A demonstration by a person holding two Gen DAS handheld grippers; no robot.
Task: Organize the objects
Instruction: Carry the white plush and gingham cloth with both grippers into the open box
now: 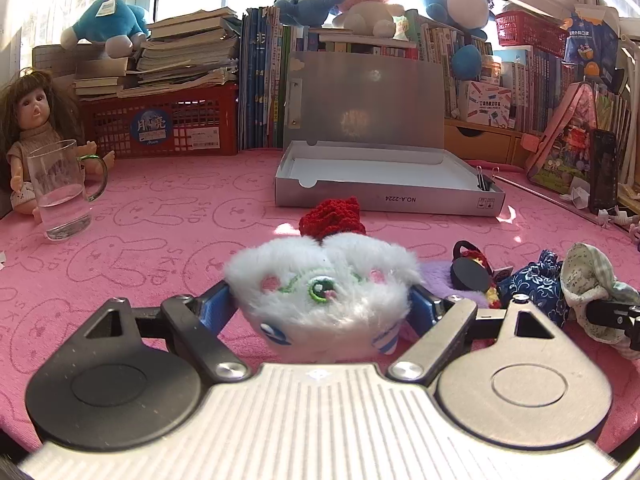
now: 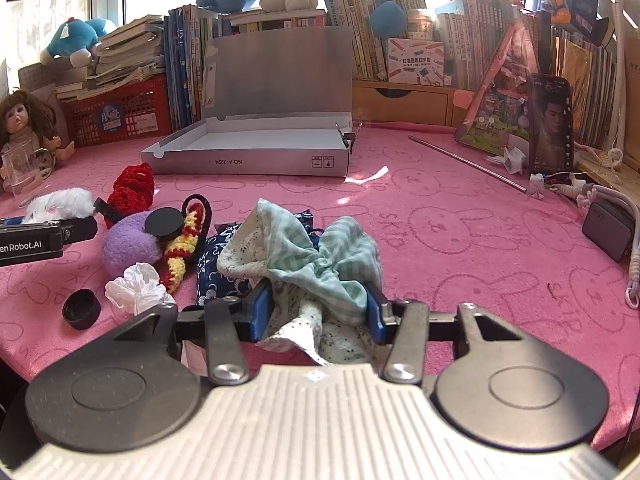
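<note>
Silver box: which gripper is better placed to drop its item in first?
Left, probably. The left gripper grips the white plush, and the open silver box lies almost straight ahead past the red knit piece. The right gripper holds the green checked cloth; its box sits off to the left.

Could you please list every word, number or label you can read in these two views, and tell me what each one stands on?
"NO.A-2224": front wall of the open grey box, printed upside down.
"enRobot.AI": side of the left tongs, start cut off.
"SKID": pink bunny tablecloth, repeated.
"Moon": round sticker on the red crate; its Chinese characters are blurred.
Book spines and small carton: too small to read.
</note>
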